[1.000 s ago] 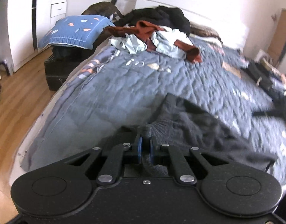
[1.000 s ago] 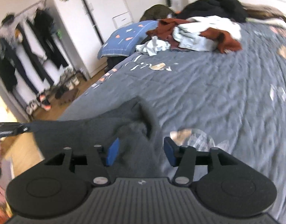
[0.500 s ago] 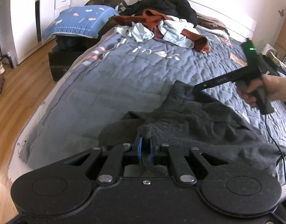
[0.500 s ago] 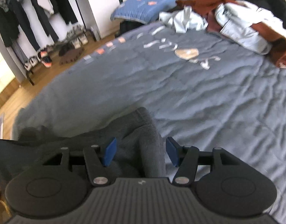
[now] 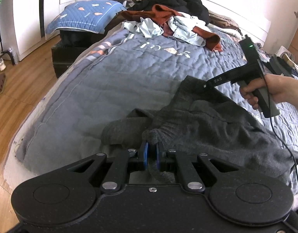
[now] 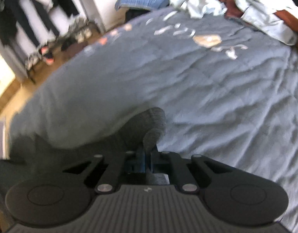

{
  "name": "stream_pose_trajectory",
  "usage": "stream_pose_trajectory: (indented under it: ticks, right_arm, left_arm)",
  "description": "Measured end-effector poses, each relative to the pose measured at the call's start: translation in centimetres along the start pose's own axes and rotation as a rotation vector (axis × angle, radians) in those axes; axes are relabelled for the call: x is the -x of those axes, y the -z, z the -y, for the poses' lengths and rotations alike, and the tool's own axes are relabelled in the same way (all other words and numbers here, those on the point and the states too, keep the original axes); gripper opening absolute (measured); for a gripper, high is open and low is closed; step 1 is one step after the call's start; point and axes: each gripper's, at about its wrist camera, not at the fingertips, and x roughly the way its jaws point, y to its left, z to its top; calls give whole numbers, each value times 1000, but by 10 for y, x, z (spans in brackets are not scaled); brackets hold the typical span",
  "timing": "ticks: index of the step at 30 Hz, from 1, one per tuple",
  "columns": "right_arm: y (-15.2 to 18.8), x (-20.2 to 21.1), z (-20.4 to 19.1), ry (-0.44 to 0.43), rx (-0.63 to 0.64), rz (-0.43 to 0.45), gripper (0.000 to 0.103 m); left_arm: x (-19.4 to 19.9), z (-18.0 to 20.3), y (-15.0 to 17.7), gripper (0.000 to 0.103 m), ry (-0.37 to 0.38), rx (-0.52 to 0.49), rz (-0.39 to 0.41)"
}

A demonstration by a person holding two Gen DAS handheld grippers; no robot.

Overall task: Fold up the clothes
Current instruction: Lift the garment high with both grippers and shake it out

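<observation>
Now both tongs, left and right, pinch the grey sweater.

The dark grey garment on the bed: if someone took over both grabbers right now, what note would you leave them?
Left gripper: jaws shut on the dark grey garment at its near edge.
Right gripper: jaws shut on the same garment's far corner.
The garment lies rumpled on the blue quilt, partly lifted between the grippers.
Done: both grips. No neat fold shows yet.
Left: spread it flat, fold it, then tackle the clothes pile by the headboard.
</observation>
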Motion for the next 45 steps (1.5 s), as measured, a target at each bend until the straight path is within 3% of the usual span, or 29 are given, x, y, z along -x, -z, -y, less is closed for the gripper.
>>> stream_pose_trajectory:
  ticks: [8,15,23,29,36,45]
  right_arm:
    - [-15,113,6,-4,-84,210,4]
    - [-20,249,3,45,-117,445,4]
    - [-21,441,-28,140,-75,765,4]
    - [-20,581,-61,234,-5,977,4]
    - [-12,718,-115,357,100,1175,4]
    - [3,822,-192,509,253,1283,4]
  left_arm:
    - [28,22,-32,9,-7,-78,90]
    - [88,65,-104,9,-36,-222,271]
    - [208,166,-210,9,-94,-452,557]
    - [321,243,-266,9,-126,-541,779]
    - [439,317,-298,9,-191,-583,1007]
    - [540,364,-296,9,-232,-572,1207]
